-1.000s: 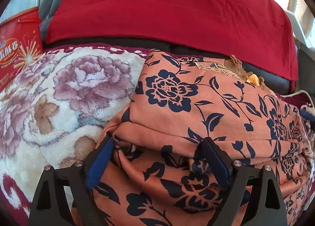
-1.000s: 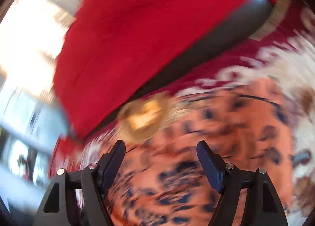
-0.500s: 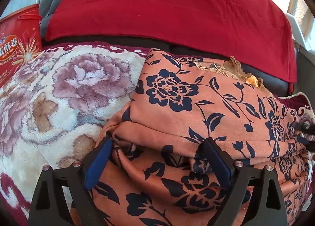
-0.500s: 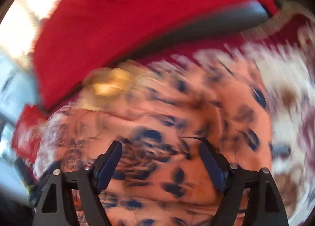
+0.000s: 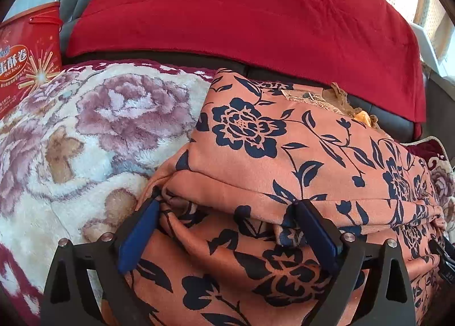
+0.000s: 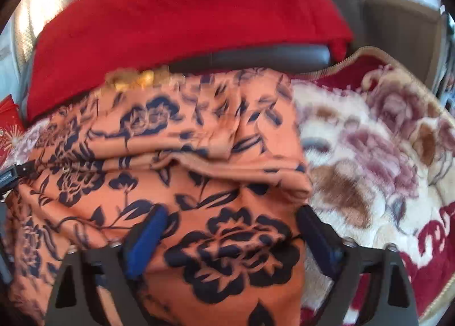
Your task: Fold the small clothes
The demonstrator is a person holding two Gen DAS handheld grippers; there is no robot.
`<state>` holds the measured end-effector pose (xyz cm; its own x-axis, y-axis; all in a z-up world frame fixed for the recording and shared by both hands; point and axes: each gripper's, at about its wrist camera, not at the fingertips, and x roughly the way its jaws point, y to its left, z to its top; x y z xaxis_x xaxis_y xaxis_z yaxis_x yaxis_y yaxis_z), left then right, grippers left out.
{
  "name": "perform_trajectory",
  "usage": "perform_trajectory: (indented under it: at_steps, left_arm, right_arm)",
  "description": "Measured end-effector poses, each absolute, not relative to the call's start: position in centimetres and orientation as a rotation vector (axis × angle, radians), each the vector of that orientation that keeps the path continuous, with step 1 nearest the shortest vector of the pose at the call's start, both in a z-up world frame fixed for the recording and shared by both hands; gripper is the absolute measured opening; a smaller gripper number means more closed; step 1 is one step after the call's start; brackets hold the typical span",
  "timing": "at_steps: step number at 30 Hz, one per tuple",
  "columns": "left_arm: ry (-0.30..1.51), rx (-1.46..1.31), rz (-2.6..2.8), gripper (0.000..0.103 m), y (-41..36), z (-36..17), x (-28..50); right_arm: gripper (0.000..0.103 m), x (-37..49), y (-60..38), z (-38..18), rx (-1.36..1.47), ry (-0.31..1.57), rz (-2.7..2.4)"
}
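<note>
garment: orange garment (image 5: pixel 284 155) with dark blue flower print, bunched and partly folded, lying on the plush floral blanket (image 5: pixel 85 132); top layer folded over toward the camera, fold edge running just in front of both sets of jaws.
collar: lace-like trim with a yellow-orange bit (image 5: pixel 341 101) at the far edge of the garment, next to the dark seat gap.
left gripper: left gripper (image 5: pixel 227 215) jaws spread wide, blue pads facing in. Cloth fills the space between the fingers and bulges up between them; left finger sits at the garment's left edge, right finger pressed into a wrinkle under the fold. Not pinching anything.
right gripper: right gripper (image 6: pixel 230 220) jaws also wide apart, resting over the near part of the garment, a large flower motif between the fingers. Right finger at the garment's right edge, by the blanket. View is motion-blurred; whether the pads touch cloth I can't tell for sure.
background: red cushion (image 5: pixel 241 13) behind the garment; red egg-roll box (image 5: pixel 28 53) at far left.
</note>
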<state>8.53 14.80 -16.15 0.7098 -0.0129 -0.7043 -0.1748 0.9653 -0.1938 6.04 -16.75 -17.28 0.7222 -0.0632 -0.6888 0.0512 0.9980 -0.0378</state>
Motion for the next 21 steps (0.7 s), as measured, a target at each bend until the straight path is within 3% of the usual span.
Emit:
perform_trajectory:
  at_steps: [9, 21]
  left_arm:
    - [0.760, -0.255, 0.088, 0.098, 14.6, -16.2, 8.3]
    - [0.764, -0.264, 0.069, 0.101, 14.6, -16.1, 8.2]
  right_arm:
    - [0.103, 7.5, -17.8, -19.2, 0.064, 0.735, -0.024]
    - [0.103, 6.1, -17.6, -17.8, 0.063, 0.727, -0.019]
